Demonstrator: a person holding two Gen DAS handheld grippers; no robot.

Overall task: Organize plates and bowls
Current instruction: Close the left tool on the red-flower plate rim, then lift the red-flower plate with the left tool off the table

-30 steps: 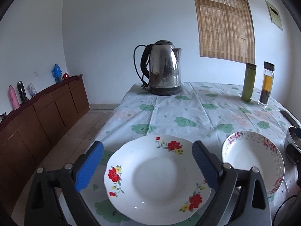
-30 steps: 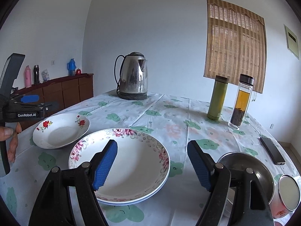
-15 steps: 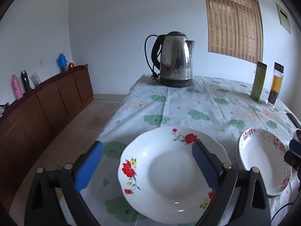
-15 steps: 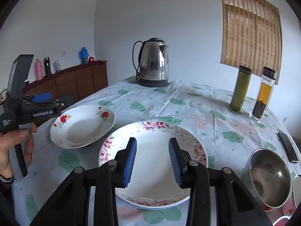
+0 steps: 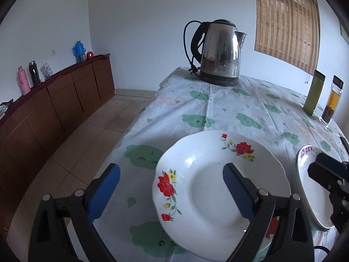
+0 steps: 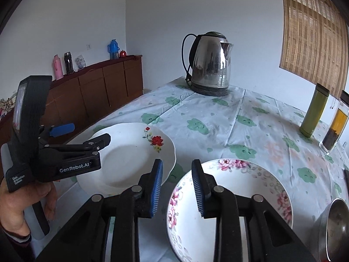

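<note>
A white plate with red flowers (image 5: 202,185) lies near the table's left edge. My left gripper (image 5: 170,170) stands open over its left rim, with one finger past the rim and the other over the plate's middle. It also shows in the right wrist view, where a hand holds the left gripper (image 6: 85,134) above that red-flower plate (image 6: 130,159). A pink-flowered plate (image 6: 240,196) lies to the right. My right gripper (image 6: 177,174) is closing, with that plate's left rim in the narrow gap between the pads, which do not press on it. The right gripper (image 5: 325,163) also reaches over the pink-flowered plate (image 5: 305,192) in the left wrist view.
A steel kettle (image 6: 209,63) stands at the table's far end. A green flask (image 6: 314,111) and a glass tea bottle (image 6: 336,126) stand at the right. A steel bowl (image 6: 336,224) sits near the pink plate. A wooden sideboard (image 5: 54,100) runs along the left wall.
The right jaws have narrowed from wide apart to a small gap and moved left to the pink plate's left rim. The left gripper has shifted left and lower over the red-flower plate.
</note>
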